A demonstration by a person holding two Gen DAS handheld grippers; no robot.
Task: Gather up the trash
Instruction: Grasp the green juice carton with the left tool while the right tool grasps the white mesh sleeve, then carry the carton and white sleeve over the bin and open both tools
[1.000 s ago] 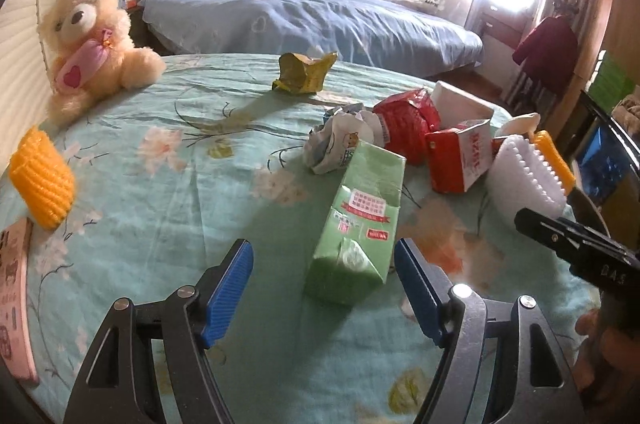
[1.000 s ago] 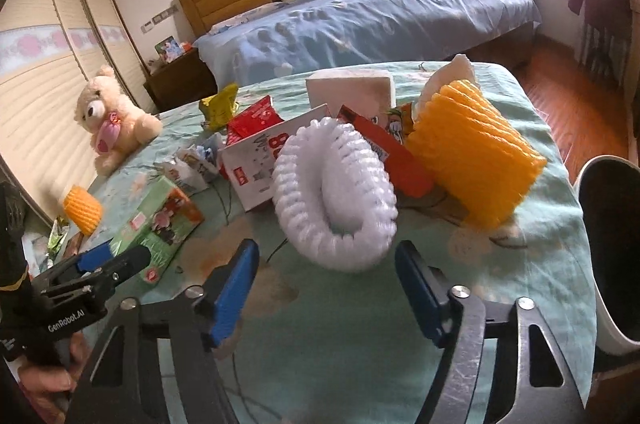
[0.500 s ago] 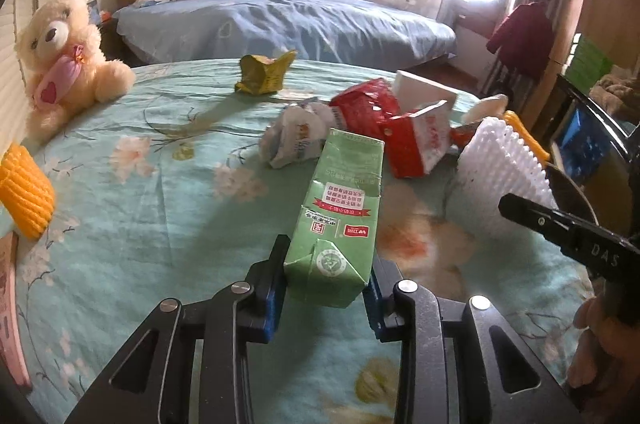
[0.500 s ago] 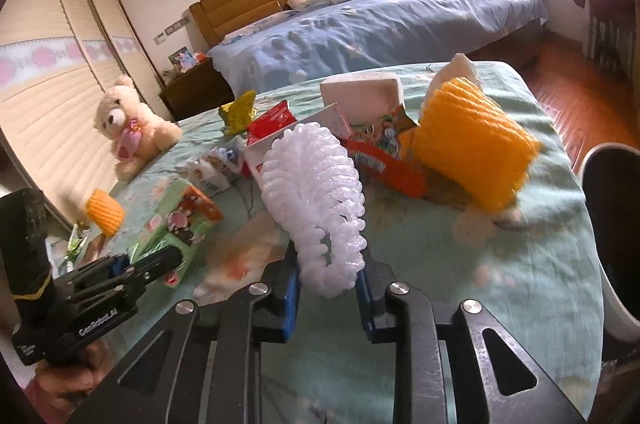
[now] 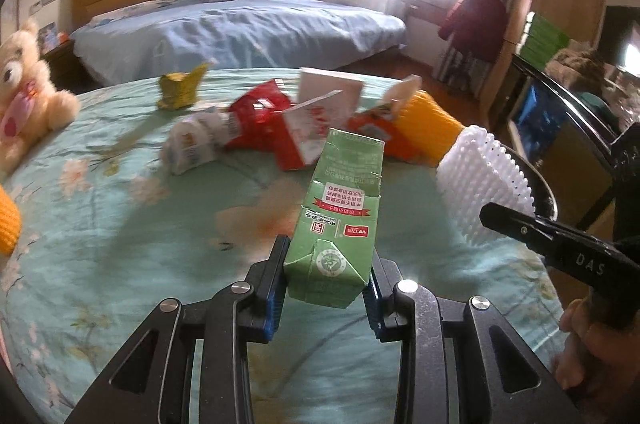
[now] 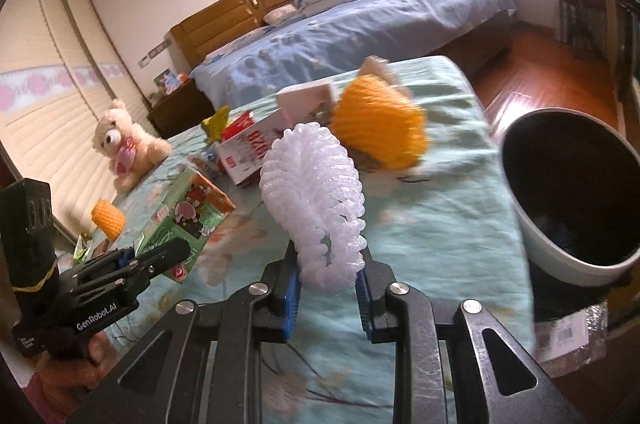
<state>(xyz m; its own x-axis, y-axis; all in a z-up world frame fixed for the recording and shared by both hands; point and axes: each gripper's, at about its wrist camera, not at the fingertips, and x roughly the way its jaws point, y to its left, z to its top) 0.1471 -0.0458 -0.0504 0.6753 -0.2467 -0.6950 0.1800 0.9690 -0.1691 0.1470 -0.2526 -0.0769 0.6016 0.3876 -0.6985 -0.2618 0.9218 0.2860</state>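
Green carton [image 5: 338, 224], dented, between left gripper [image 5: 326, 294] fingers.

- Left wrist view: sat low behind the left gripper [image 5: 325, 288], close over the teal tablecloth [image 5: 120, 224], faced across the table toward the blue bed [image 5: 240, 32] and window.
- Right wrist view: sat behind the right gripper [image 6: 328, 284], tilted, faced the same bed [image 6: 360, 24], bin [image 6: 572, 204] at right.
- Shared: white foam net [image 5: 484, 180] [image 6: 316, 200], green carton [image 5: 340, 216] [image 6: 180, 224], teddy bear [image 5: 20, 96] [image 6: 124, 144]; each gripper seen in the other view.
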